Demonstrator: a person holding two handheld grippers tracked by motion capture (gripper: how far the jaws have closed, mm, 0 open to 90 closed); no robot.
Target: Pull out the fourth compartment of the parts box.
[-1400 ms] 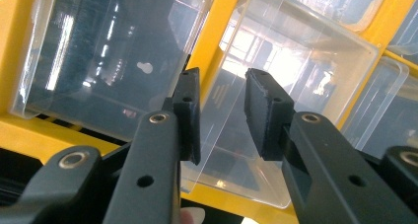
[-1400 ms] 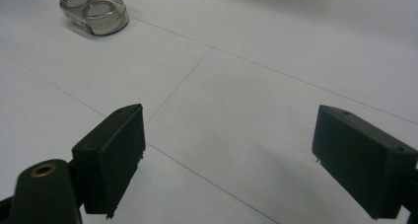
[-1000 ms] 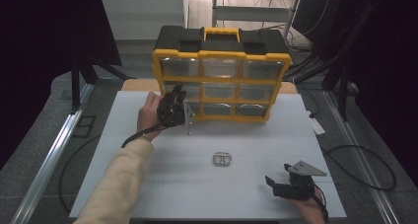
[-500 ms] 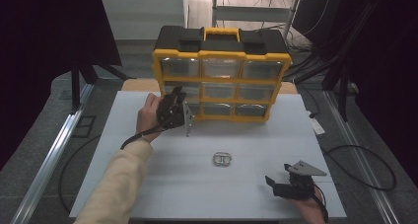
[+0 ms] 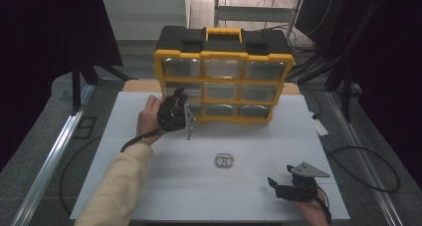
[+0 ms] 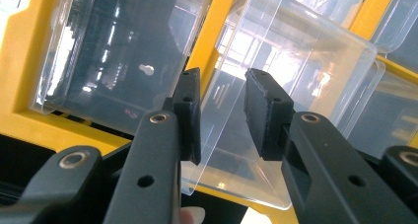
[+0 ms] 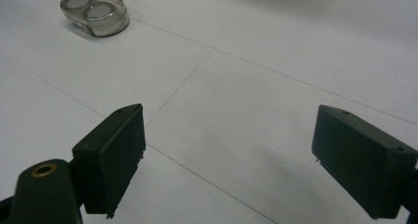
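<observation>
High view: finds a yellow-and-black drawer cabinet (image 5: pixel 223 79) upright at the far side of the white table (image 5: pixel 149 186), clear fronts turned toward the person and so reachable straight on. Puts the left gripper (image 5: pixel 180 110) at the bottom-left bay, level with it, presumably to draw that bin out. Left gripper view: catches narrow jaws either side of the front edge of a clear drawer (image 6: pixel 296 76), tilted out of its yellow frame; cannot tell whether the pads actually press the plastic. Parks the right gripper (image 5: pixel 286 186) low near the front right corner, jaws wide with nothing between, likely out of the way until needed. Leaves a small clear oval case (image 5: pixel 225 160) lying mid-table, well apart from both tools, probably the piece meant for the drawer.
</observation>
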